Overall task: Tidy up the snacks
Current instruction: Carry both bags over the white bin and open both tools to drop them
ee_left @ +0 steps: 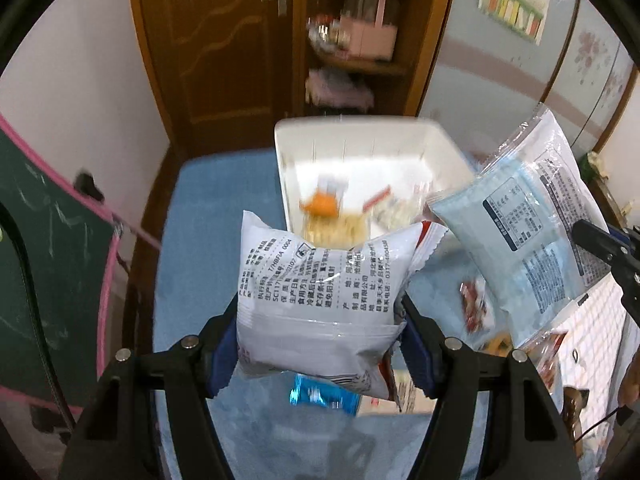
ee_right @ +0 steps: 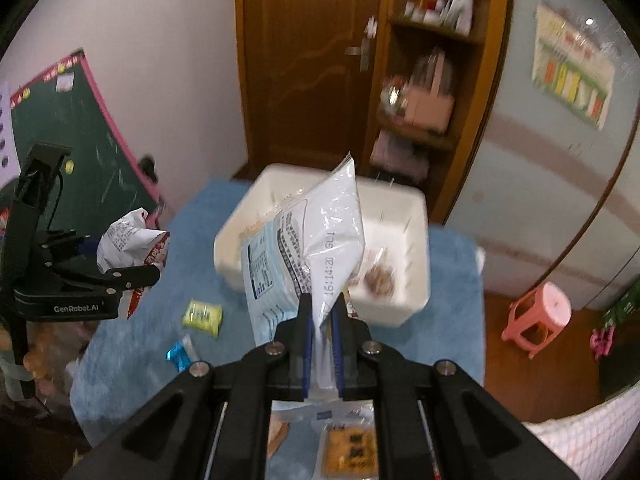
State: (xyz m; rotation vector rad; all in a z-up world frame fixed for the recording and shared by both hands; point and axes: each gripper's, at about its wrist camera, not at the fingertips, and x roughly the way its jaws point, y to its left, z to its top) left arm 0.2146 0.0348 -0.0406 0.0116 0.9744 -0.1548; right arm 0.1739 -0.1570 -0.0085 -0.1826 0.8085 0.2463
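Note:
In the left wrist view my left gripper (ee_left: pixel 320 320) is shut on a puffy white snack bag (ee_left: pixel 320 280) with black print and a red edge, held above the blue cloth. Beyond it stands a white bin (ee_left: pixel 352 124) with several snacks inside. At the right edge my right gripper (ee_left: pixel 588 236) holds a light-blue and clear packet (ee_left: pixel 520 240) in the air. In the right wrist view my right gripper (ee_right: pixel 322 312) pinches that packet (ee_right: pixel 304 248) by its clear edge in front of the bin (ee_right: pixel 416 200). The left gripper (ee_right: pixel 148 272) with the white bag (ee_right: pixel 128 236) shows at the left.
A yellow packet (ee_right: pixel 202 316) and a blue wrapper (ee_right: pixel 180 352) lie on the blue cloth (ee_right: pixel 452 300). An orange packet (ee_right: pixel 352 452) lies under my right gripper. A pink stool (ee_right: pixel 536 316) stands on the floor at the right. Behind the table stand a wooden door and shelves.

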